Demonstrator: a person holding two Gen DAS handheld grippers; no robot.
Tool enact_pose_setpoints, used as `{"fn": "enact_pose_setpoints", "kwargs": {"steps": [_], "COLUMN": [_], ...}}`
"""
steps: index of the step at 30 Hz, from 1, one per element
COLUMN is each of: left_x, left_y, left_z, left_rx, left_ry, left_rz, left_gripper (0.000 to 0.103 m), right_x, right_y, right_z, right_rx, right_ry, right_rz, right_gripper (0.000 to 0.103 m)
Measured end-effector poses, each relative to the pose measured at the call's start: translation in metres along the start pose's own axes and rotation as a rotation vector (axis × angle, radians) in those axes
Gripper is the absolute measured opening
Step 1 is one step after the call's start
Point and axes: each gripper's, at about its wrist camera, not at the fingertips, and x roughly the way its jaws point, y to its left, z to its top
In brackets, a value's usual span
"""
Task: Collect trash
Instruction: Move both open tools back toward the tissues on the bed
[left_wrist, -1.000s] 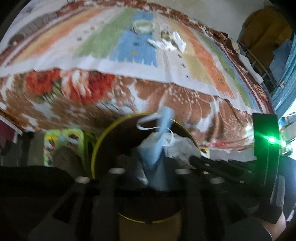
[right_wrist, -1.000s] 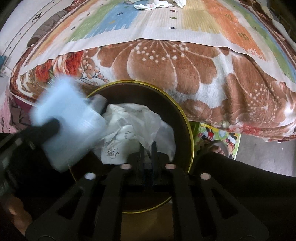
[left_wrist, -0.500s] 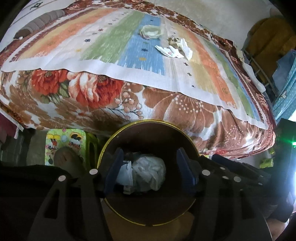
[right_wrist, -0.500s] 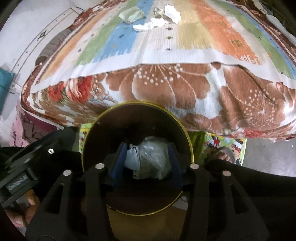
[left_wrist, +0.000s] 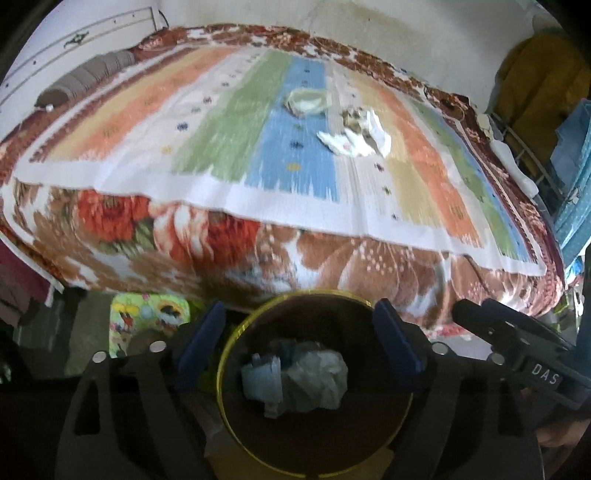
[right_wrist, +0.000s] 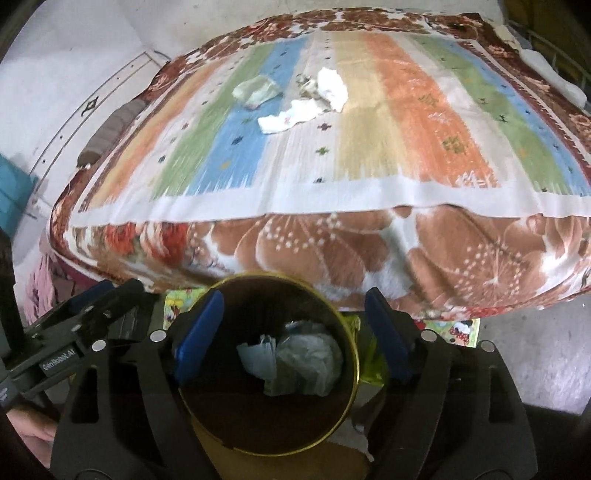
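A round dark bin with a yellow rim (left_wrist: 221, 369) (right_wrist: 352, 354) stands on the floor by the bed, below both grippers. It holds a blue face mask (left_wrist: 262, 380) (right_wrist: 258, 360) and a crumpled white bag (left_wrist: 317, 376) (right_wrist: 310, 362). My left gripper (left_wrist: 299, 332) and right gripper (right_wrist: 291, 325) are open and empty above it. On the striped bed cover lie white tissues (left_wrist: 354, 138) (right_wrist: 295, 114) and a pale crumpled wrapper (left_wrist: 306, 101) (right_wrist: 256, 90).
The bed (left_wrist: 221, 177) has a floral blanket hanging over its near edge. A colourful stool or mat (left_wrist: 147, 314) (right_wrist: 454, 328) sits beside the bin. Shelving and blue cloth (left_wrist: 569, 155) stand at the right. Grey floor (right_wrist: 524, 350) lies right of the bin.
My left gripper opened and let the blue mask drop into the bin. My right gripper opened too. Both grippers rose and pulled back from the bin, so more of the bed shows.
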Motion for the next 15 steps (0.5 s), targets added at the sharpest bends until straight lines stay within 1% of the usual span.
{"fn": "enact_pose_setpoints", "kwargs": {"steps": [3,5,6,7,10,13,15], "left_x": [0.0,0.0,0.0,0.0,0.004,0.011,0.016], "left_y": [0.002,0.005,0.008,0.01,0.013,0.008,0.002], "left_z": [0.013,0.024,0.031,0.034,0.047,0.057,0.066], "left_rx": [-0.009,-0.018,-0.028,-0.036,-0.048,-0.002,0.049], "left_ry": [-0.001,-0.007,-0.005,-0.006,-0.003,0.009,0.014], "left_rz": [-0.008,-0.026,-0.046,-0.049,-0.031,-0.011,0.004], "left_gripper": [0.091,0.097,0.097,0.097,0.097,0.097,0.097], "right_x": [-0.001,-0.002,-0.002,-0.003,-0.006,-0.006,-0.006], "right_y": [-0.005,-0.007,-0.007,-0.007,-0.007,-0.004,-0.003], "right_z": [0.01,0.016,0.02,0.023,0.037,0.05,0.057], "right_rx": [0.003,-0.002,-0.005,-0.006,-0.024,-0.052,-0.066], "right_ry": [-0.006,-0.015,-0.023,-0.029,-0.058,-0.075,-0.083], "right_rz": [-0.007,-0.015,-0.015,-0.015,-0.014,-0.016,-0.022], "right_gripper": [0.082,0.086,0.089,0.092,0.094,0.094,0.094]}}
